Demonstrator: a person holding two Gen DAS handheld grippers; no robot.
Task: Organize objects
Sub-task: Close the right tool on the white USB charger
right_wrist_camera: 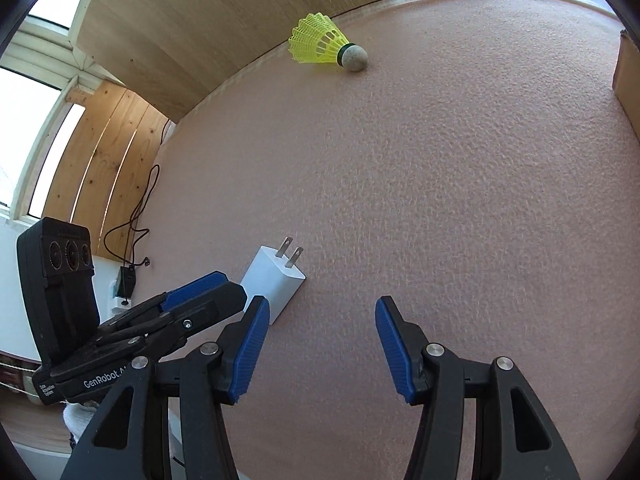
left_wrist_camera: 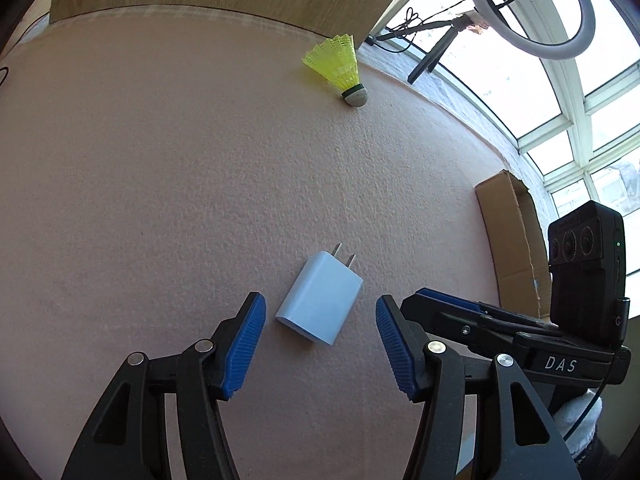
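Two grippers, fingers apart, empty | left [left_wrist_camera: 320, 332]: "GenRobot" | right [right_wrist_camera: 322, 340]: "DAS" | charger [left_wrist_camera: 320, 308] unmarked

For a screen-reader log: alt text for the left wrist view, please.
A white wall charger lies flat on a pink mat between the open left gripper fingers, untouched. A yellow shuttlecock lies farther back.

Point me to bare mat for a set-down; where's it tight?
Free: the wide pink mat between the yellow shuttlecock, cardboard box and white charger. Tight: at the charger, between the open left gripper fingers, right gripper beside it.
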